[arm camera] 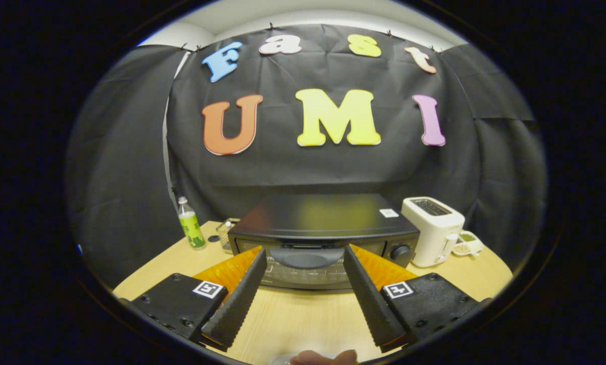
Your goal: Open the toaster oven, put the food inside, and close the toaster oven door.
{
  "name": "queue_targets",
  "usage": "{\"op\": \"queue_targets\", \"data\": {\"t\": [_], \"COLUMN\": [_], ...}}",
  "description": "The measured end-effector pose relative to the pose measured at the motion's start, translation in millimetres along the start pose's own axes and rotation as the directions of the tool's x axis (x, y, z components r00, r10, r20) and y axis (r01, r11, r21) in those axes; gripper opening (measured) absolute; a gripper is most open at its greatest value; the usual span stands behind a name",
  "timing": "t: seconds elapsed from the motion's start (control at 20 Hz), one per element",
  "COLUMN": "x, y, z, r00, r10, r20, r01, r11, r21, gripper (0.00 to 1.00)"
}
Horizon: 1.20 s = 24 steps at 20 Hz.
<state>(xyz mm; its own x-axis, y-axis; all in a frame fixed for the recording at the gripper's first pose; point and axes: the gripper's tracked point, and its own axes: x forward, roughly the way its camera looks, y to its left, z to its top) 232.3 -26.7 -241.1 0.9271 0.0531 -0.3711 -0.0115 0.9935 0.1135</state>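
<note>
Your gripper (303,263) is spread wide, its two fingers holding nothing. Just ahead of them, framed in the gap between the tips, a black toaster oven (323,238) sits on a pale wooden table (303,319), its door shut and its curved handle (305,257) centred between the tips. A white toaster (434,230) stands just beside the oven on its right. A green-labelled bottle (190,225) stands to its left. Something brownish, perhaps the food (323,358), lies behind the fingertips, nearest you.
</note>
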Motion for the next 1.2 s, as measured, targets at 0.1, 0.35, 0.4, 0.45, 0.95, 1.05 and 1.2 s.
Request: {"op": "queue_targets", "data": {"t": [0.1, 0.35, 0.4, 0.45, 0.95, 1.05, 1.2], "x": [-29.5, -115.2, -131.6, -148.2, -267.9, -276.5, -286.6], "y": [-1.5, -0.8, 1.0, 2.3, 25.5, 23.7, 22.3], "z": [27.2, 90.7, 102.2, 112.3, 108.4, 100.8, 88.4], "r00": [0.998, 0.989, 0.986, 0.983, 0.978, 0.977, 0.975], "r10": [-0.018, -0.049, -0.053, -0.058, -0.045, -0.057, -0.072], "r20": [0.054, 0.139, 0.157, 0.175, 0.204, 0.207, 0.209], "r01": [0.018, 0.039, 0.042, 0.047, 0.036, 0.047, 0.061], "r11": [1.000, 0.997, 0.997, 0.996, 0.998, 0.998, 0.997], "r21": [0.000, 0.069, 0.071, 0.071, 0.047, 0.052, 0.055], "gripper": [0.99, 1.00, 1.00, 1.00, 0.99, 0.99, 0.99]}}
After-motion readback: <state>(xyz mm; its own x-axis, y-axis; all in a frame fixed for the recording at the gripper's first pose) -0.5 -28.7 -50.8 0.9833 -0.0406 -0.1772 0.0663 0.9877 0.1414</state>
